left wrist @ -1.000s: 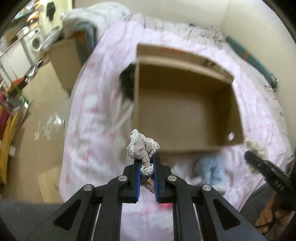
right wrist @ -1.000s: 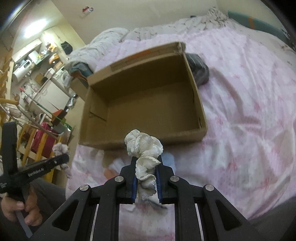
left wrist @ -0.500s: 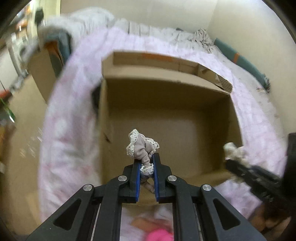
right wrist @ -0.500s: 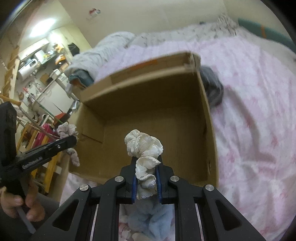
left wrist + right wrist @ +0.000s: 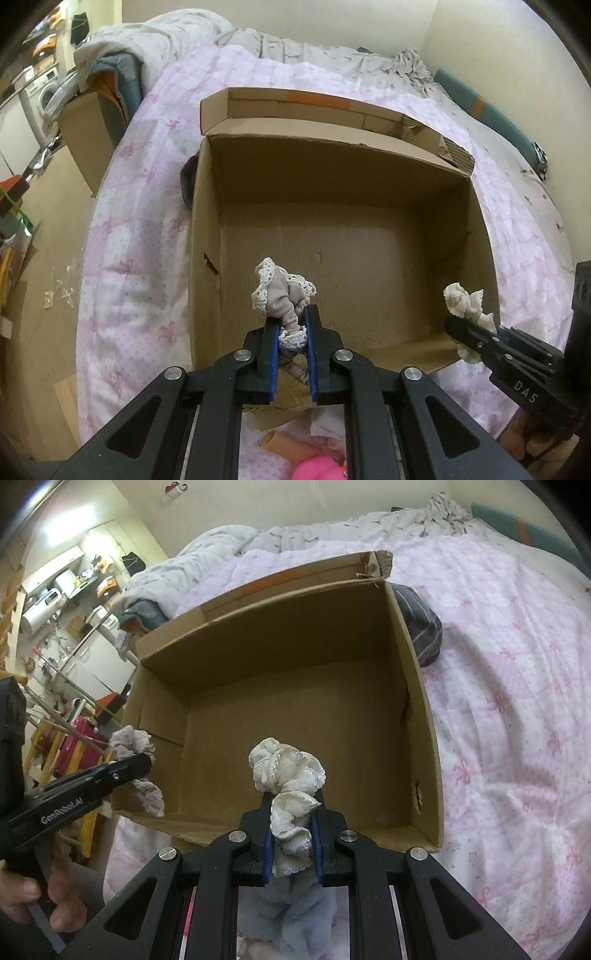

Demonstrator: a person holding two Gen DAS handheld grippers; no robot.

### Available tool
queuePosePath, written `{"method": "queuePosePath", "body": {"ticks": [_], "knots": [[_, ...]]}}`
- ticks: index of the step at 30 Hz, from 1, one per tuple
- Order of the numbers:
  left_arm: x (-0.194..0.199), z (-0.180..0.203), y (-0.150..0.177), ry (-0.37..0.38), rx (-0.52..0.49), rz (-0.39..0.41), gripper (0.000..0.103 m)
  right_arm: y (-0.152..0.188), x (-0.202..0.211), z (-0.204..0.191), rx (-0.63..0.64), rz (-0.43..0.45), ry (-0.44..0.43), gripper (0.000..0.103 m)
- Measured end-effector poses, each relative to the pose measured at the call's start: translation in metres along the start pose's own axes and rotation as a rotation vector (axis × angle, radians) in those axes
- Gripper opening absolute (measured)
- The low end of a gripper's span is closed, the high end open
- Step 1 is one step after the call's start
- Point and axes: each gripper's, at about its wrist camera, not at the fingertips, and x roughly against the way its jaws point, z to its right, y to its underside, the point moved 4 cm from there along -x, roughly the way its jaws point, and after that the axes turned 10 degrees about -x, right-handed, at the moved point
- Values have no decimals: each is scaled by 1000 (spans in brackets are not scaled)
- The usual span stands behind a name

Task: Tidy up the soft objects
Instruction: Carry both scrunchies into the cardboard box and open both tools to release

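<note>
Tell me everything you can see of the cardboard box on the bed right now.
The cardboard box is plain brown corrugated board, open-topped, its far flap folded back with an orange tape strip. It sits upright on the pink bedspread. The visible floor is bare. A dark striped bundle lies against one outer wall. Small tears mark the walls.

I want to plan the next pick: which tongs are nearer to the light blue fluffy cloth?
Right. The right tongs hang directly above the light blue cloth; the left tongs are off to its left, by the near-left corner of the cardboard box.
</note>
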Motion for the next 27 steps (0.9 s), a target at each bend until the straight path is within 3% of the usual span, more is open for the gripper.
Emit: {"method": "queuePosePath", "body": {"ticks": [10, 11, 13, 14, 15, 18, 27], "knots": [[-3, 2, -1, 8, 2, -17, 15, 2, 4, -11, 58, 42, 13, 18], [-3, 2, -1, 8, 3, -21, 20, 2, 5, -12, 67, 51, 15, 18], [-2, 1, -1, -4, 2, -23, 40, 1, 6, -12, 66, 58, 12, 18], [0, 1, -1, -19, -1, -23, 65, 0, 6, -11, 62, 63, 11, 18], [2, -1, -2, -40, -4, -15, 79, 0, 7, -11, 59, 66, 8, 18], [11, -1, -5, -50, -12, 26, 79, 0, 9, -10, 61, 77, 11, 18], [13, -3, -2, -81, -22, 34, 79, 0, 10, -12, 76, 89, 20, 18]]}}
